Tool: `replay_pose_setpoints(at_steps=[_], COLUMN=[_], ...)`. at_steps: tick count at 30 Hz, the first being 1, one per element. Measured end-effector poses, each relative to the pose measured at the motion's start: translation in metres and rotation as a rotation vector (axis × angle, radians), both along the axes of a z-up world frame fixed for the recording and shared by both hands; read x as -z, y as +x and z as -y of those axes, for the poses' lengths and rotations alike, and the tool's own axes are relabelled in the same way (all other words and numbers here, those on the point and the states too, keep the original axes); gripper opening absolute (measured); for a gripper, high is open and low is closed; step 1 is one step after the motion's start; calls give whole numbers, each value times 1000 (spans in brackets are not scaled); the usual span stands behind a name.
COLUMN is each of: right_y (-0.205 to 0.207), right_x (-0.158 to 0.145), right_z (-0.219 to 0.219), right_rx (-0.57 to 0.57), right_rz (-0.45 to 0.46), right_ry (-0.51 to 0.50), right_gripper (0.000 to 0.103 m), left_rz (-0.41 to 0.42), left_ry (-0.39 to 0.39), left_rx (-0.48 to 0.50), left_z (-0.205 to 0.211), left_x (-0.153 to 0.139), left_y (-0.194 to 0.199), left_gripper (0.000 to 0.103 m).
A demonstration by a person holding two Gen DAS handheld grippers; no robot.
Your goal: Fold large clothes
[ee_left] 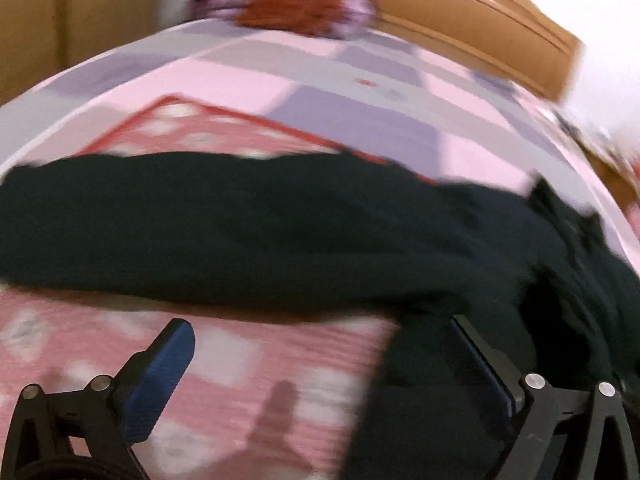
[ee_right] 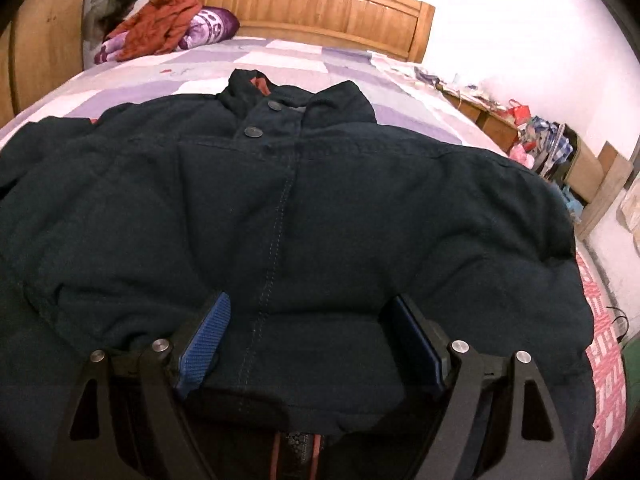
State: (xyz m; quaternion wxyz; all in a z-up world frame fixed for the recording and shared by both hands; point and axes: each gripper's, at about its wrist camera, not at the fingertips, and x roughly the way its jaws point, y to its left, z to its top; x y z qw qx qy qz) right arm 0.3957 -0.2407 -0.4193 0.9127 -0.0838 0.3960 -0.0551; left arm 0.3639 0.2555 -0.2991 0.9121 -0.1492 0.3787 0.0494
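Note:
A large dark jacket (ee_right: 304, 200) lies spread front-up on the bed, its collar and two buttons towards the headboard. My right gripper (ee_right: 316, 320) stands open over the lower hem, and the hem's middle seam lies between its blue pads without being pinched. The left wrist view is blurred by motion. In it a dark sleeve or side of the jacket (ee_left: 260, 232) runs across the picture. My left gripper (ee_left: 320, 344) is open above the pink patterned blanket (ee_left: 224, 372). Dark cloth lies against its right finger (ee_left: 484, 364), and nothing is gripped.
A wooden headboard (ee_right: 320, 4) closes the far end of the bed. Orange-red clothes (ee_right: 160, 24) and a purple pillow (ee_right: 212, 26) lie by it at the left. Bags and clutter (ee_right: 536, 136) fill the floor on the right. A wooden wardrobe (ee_right: 36, 48) stands at the left.

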Motion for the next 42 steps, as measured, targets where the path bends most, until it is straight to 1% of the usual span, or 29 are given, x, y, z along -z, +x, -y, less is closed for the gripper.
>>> replay_pose_setpoints(at_steps=[3, 6, 7, 9, 11, 14, 16, 19, 21, 23, 24, 25, 26, 27, 28, 29, 30, 31, 32, 35, 38, 41, 42], right_y=[-3, 3, 2, 3, 2, 3, 3, 4, 4, 4, 4, 4, 4, 4, 4, 4, 5, 4, 4, 4, 5, 5, 6], right_x=[0, -5, -5, -5, -5, -5, -4, -4, -4, -3, -3, -3, -3, -3, -3, -2, -2, -3, -3, -3, -2, -2, -2], right_z=[-4, -4, -4, -5, -6, -9, -10, -11, -13, -15, -15, -16, -16, -16, -16, -15, -15, -15, -15, -15, -16, -16, -17], right_rx=[3, 7, 8, 9, 12, 14, 15, 17, 19, 20, 21, 21, 22, 22, 22, 22, 22, 22, 23, 22, 23, 21, 21], right_rz=[9, 8, 9, 9, 10, 10, 10, 10, 11, 13, 13, 13, 13, 12, 12, 12, 11, 11, 11, 10, 7, 4, 2], right_ry=[-19, -32, -36, -43, -48, -63, -73, -85, -96, -109, -114, -119, -123, -125, -126, -126, -125, -124, -123, -121, -121, -122, -126], right_gripper=[85, 85, 85, 85, 85, 85, 85, 85, 85, 85, 85, 85, 85, 85, 85, 85, 85, 85, 85, 85, 85, 85, 85], left_rz=[-23, -29, -29, -39, -44, -52, -54, -16, -31, -19, -26, -30, -20, -20, 0, 26, 58, 71, 92, 160, 214, 265, 277], left_ry=[-98, -171, -187, -244, -291, -380, -423, -419, -420, -445, -444, -435, -441, -468, -494, -483, -445, -426, -391, -321, -276, -244, -238], left_rx=[-138, -254, -281, -346, -383, -438, -457, -450, -443, -395, -373, -363, -355, -362, -364, -363, -341, -322, -289, -190, -96, 9, 35], left_z=[-69, -121, -132, -158, -178, -204, -219, -228, -229, -224, -223, -222, -223, -227, -229, -228, -224, -223, -217, -197, -173, -132, -120], left_x=[9, 21, 25, 39, 53, 77, 89, 93, 95, 95, 96, 95, 92, 90, 85, 75, 58, 50, 33, -16, -62, -113, -126], left_y=[-6, -20, -25, -34, -38, -33, -24, 2, 28, 51, 62, 70, 73, 79, 78, 73, 73, 70, 69, 68, 73, 86, 89], left_gripper=[102, 102, 102, 102, 102, 102, 102, 102, 102, 102, 101, 98, 69, 30, 29, 24, 21, 21, 20, 19, 19, 19, 18])
